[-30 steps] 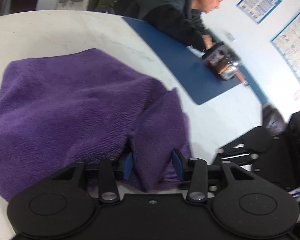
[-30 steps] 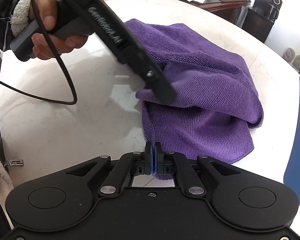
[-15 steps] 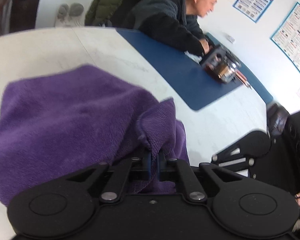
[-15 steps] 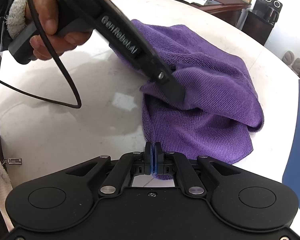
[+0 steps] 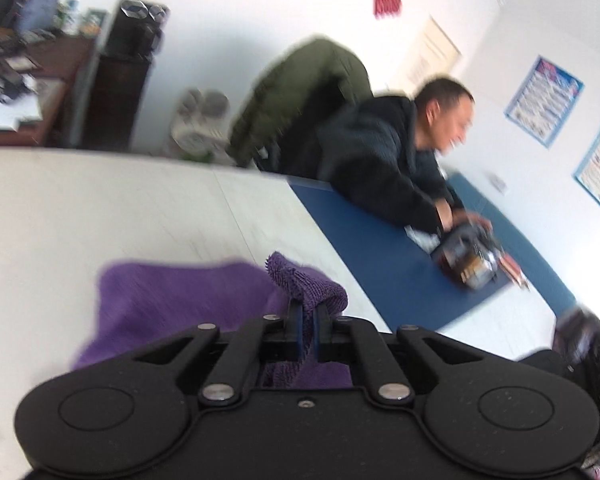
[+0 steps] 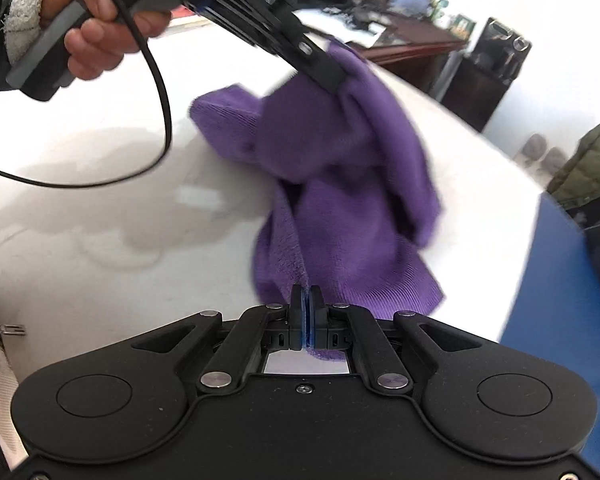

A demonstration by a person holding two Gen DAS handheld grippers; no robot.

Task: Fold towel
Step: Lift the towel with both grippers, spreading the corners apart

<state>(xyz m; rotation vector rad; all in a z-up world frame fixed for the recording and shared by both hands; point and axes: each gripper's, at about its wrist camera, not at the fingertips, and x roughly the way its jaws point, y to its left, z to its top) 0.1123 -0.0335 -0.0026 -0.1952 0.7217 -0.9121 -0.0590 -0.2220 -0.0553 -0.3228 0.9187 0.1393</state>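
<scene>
A purple towel hangs bunched between both grippers above the white table. My left gripper is shut on one corner of the towel, and a tuft pokes up past its blue pads. In the right wrist view the left gripper is high up, held by a hand, with the cloth draping down from it. My right gripper is shut on the towel's near edge, low by the table. The towel's lower folds still touch the tabletop.
A blue mat covers the table's far right, where a seated person leans over a dark device. A black cable loops from the left gripper's handle. A dark cabinet and desk stand beyond the table.
The left gripper closed on the towel corner and rose, tilting up and lifting the cloth off the table. The right gripper rose a little, still pinching its edge.
</scene>
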